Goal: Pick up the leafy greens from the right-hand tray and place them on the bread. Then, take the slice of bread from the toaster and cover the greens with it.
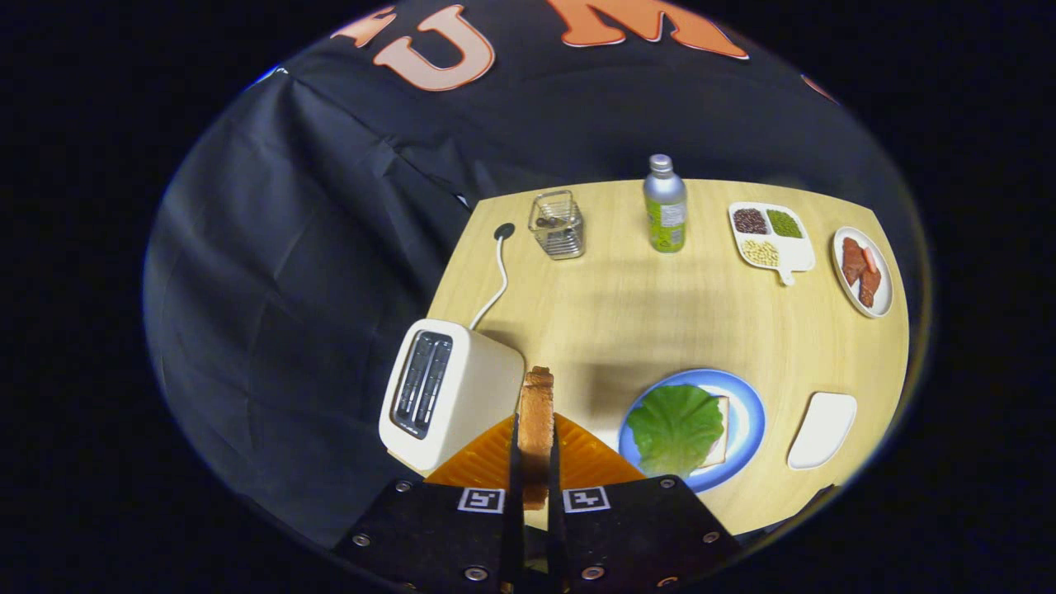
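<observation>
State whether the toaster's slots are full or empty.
Empty: both slots of the toaster look dark and bare. The bread slice is out, upright, clamped between the gripper jaws.

table [660, 322]: matt pale wood | toaster [450, 396]: smooth plastic | bottle [665, 205]: metal | wall [272, 272]: creased cloth

A light wooden desk [627, 322] carries the bystanders. At its far side stands a clear wire-framed holder [558, 224] with something dark inside, and just to its right a silver bottle [665, 205] with a green label, upright. Further right lies a white divided dish [770, 238] with three compartments: dark beans, green beans and pale ones. Beside it, near the desk's edge, an oval white plate [863, 272] holds reddish-brown meat pieces. A white cable [495, 285] runs to a dark grommet [504, 232].
</observation>
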